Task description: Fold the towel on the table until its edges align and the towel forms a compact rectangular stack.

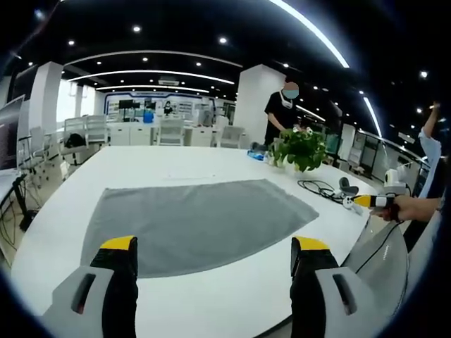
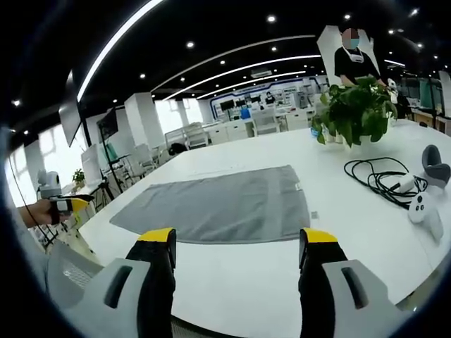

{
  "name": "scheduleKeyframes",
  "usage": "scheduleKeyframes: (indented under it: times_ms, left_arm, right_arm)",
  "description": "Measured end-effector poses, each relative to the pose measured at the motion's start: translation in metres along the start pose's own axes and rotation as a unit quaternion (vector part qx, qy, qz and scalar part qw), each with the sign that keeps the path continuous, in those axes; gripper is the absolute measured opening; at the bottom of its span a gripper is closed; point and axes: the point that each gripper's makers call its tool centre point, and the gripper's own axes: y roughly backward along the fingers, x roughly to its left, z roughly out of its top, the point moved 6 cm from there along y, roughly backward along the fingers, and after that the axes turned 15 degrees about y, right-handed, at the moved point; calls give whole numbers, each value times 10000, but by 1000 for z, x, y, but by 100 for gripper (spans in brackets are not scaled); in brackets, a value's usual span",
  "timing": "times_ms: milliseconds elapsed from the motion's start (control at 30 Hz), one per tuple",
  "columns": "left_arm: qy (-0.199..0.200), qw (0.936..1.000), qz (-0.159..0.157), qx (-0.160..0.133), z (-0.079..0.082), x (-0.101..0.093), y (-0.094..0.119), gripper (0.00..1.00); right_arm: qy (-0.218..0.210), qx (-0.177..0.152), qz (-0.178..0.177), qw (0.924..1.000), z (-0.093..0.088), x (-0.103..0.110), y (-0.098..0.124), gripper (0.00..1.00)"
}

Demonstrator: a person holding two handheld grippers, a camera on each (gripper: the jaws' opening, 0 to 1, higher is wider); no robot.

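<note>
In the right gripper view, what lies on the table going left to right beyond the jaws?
Grey towel, spread flat → potted plant → coiled black cable → white controller near the right edge.

A big open room was seen, with a dark ceiling [image 1: 211, 21] lit by long curved light strips [image 1: 151, 73] and small round lamps. Thick white pillars [image 1: 257, 102] were set on the floor. White chairs [image 1: 169, 132] and desks were lined up by bright windows [image 2: 173, 116]
</note>
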Motion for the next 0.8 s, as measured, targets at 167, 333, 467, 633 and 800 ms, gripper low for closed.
scheduleKeyframes:
  times_ms: [167,333,467,633,800]
  left_arm:
    - [6,10000,5,16,-1,-1,-1,92]
    - [26,10000,23,41,-3,-1,-3,92]
    - [25,10000,25,55,-3,-2,-4,92]
    - [9,10000,20,72,-3,-2,-5,92]
    - [-10,10000,1,87,-2,-4,-7,92]
  right_arm:
    - [-34,36,-3,10000,-2,-2,-1,72]
    - [-65,70,19,10000,-3,-3,-3,71]
    - [-59,76,38,9999,-2,-4,-5,71]
    - [-70,81,54,9999,-2,-6,-8,71]
    - [-57,86,76,9999,0,-8,-10,71]
